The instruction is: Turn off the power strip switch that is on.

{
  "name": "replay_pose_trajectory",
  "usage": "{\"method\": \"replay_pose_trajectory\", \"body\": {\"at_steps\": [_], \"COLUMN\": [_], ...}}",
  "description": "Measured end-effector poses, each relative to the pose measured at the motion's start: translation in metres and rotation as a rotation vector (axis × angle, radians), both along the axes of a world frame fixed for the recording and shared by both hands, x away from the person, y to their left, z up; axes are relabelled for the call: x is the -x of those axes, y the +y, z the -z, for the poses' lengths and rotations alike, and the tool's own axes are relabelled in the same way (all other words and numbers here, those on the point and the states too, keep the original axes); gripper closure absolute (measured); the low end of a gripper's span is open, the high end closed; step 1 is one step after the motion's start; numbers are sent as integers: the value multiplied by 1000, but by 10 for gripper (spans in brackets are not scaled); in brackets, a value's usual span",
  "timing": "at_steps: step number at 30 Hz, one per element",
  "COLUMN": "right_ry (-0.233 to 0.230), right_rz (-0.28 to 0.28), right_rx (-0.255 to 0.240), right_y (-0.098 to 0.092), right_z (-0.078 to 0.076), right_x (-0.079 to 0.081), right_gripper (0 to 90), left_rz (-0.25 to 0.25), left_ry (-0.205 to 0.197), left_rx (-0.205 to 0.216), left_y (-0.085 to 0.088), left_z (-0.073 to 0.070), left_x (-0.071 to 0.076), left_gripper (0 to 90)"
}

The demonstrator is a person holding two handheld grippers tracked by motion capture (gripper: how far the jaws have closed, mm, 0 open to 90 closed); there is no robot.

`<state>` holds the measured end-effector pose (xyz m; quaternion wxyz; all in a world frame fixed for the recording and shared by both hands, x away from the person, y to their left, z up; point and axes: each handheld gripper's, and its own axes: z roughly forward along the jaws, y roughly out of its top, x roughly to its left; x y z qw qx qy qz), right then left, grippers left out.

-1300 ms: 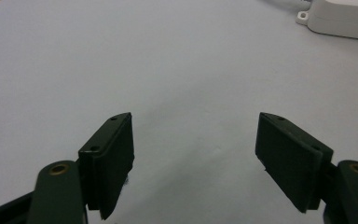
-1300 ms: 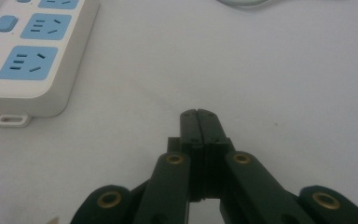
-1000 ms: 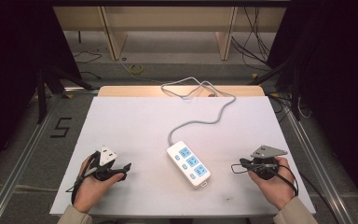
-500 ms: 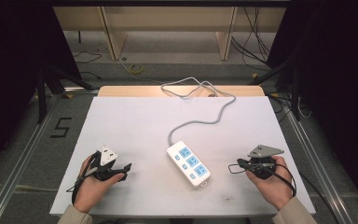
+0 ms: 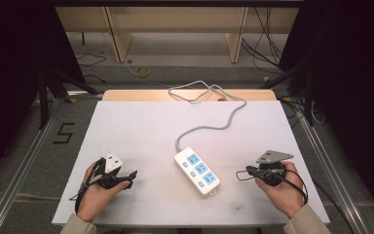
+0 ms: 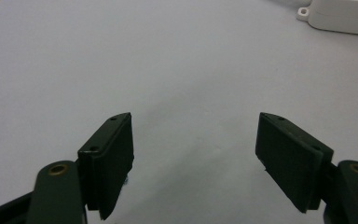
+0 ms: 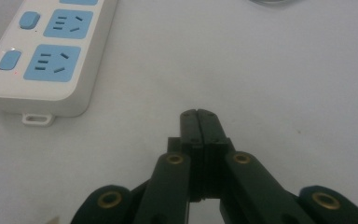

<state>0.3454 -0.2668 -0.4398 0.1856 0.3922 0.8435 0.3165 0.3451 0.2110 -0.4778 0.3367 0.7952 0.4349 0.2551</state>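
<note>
A white power strip (image 5: 197, 171) with blue sockets lies near the middle front of the white table (image 5: 141, 126); its grey cable (image 5: 214, 105) runs back over the far edge. To the strip's left, my left gripper (image 5: 132, 175) rests low over the table, jaws wide open with only bare surface between them (image 6: 193, 140). The strip's end (image 6: 340, 16) sits beyond it at the upper right of the left gripper view. On the strip's right, my right gripper (image 5: 239, 174) is shut with nothing in it (image 7: 199, 115), tips pointing toward the strip (image 7: 46, 56).
The table stands on a metal frame. Beyond its far edge a wooden board (image 5: 185, 93) and a floor with loose cables (image 5: 141, 72). A "5" mark (image 5: 64, 132) lies on the floor at the left.
The right hand and its gripper shifted slightly; the left hand and the power strip stayed put.
</note>
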Motion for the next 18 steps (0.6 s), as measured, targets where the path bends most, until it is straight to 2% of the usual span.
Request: {"method": "replay_pose_trajectory", "body": {"at_steps": [18], "right_ry": [17], "right_rz": [-17], "right_rx": [13], "right_y": [7], "right_z": [-4], "right_x": [-1], "right_gripper": [900], "left_rz": [-1], "left_ry": [0], "left_rx": [-1], "left_y": [0], "left_z": [0], "left_x": [0], "left_gripper": [276]}}
